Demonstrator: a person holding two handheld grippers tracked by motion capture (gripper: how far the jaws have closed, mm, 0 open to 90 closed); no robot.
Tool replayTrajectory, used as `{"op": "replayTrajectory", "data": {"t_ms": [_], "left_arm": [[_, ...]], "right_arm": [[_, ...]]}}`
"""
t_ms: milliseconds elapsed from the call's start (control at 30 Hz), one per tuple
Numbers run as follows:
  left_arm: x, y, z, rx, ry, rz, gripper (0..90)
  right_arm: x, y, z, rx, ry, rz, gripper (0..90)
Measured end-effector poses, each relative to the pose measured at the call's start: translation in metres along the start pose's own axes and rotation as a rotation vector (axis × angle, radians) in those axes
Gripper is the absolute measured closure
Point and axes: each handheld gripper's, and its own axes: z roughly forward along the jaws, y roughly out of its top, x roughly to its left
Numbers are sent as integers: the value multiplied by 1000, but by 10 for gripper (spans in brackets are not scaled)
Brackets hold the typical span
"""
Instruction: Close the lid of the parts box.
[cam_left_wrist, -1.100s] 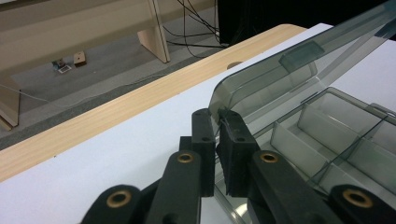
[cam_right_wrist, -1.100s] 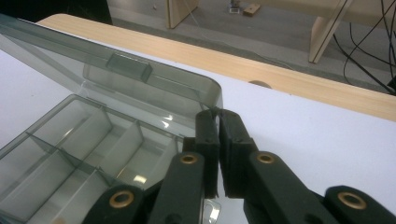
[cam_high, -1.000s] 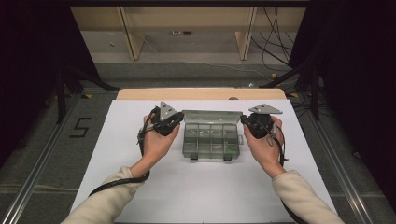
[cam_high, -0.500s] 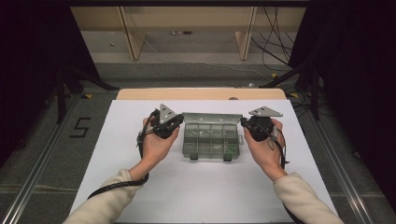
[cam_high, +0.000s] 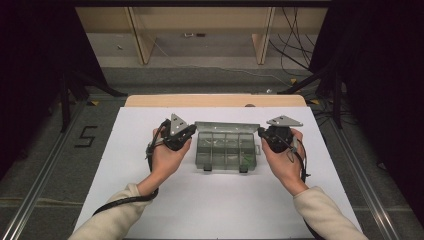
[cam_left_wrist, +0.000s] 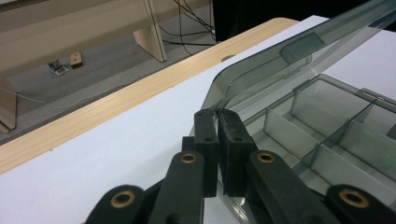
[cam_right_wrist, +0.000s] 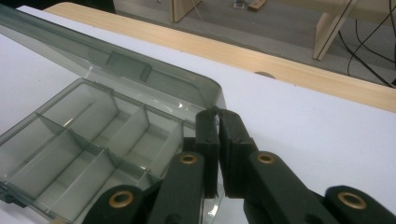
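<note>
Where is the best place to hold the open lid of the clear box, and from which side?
Grip the lid at its two end corners, one gripper from each side. It stands tilted up as a thin edge that jaws can pinch, as the left gripper and right gripper do.

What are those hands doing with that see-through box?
A person holds a tool in each hand at a white table. The left tool and the right tool each pinch a corner of the lid of a clear grey compartment box. The lid is lifted open, tilted up at the back. One small green thing sits in a compartment.
</note>
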Motion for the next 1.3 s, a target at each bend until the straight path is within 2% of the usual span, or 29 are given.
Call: {"op": "replayTrajectory", "data": {"t_ms": [133, 333, 433, 567, 600, 733, 767, 833, 933, 1233, 1267, 1300], "left_arm": [[0, -1, -1, 4, -7, 12, 868], [-1, -3, -3, 12, -16, 19, 869], [-1, -4, -4, 15, -22, 19, 870], [-1, -5, -4, 20, -28, 23, 877], [0, -6, -5, 23, -33, 27, 879], [0, -8, -5, 29, -24, 37, 885], [1, -9, -6, 29, -23, 24, 886], [3, -10, -7, 35, -18, 34, 888], [4, -11, -8, 37, -12, 25, 890], [6, -15, -11, 44, -16, 16, 896], [7, -16, -11, 45, -15, 30, 896], [7, -16, -12, 46, -15, 23, 896]], "right_arm": [[0, -1, -1, -3, 4, -12, 876], [2, -3, -2, 0, 7, -3, 873], [2, -4, -4, 17, 0, -9, 872], [1, -5, -4, 3, 11, -20, 872], [2, -6, -4, 8, 9, -10, 872], [2, -6, -4, -1, 4, -16, 869], [2, -6, -5, 17, 6, -9, 869], [1, -7, -5, 8, 7, -13, 869], [1, -8, -5, 10, 11, -11, 869], [0, -12, -7, 21, 13, -7, 843], [-2, -13, -7, 13, 3, -18, 842], [-3, -13, -8, 26, 10, -7, 838]]}}
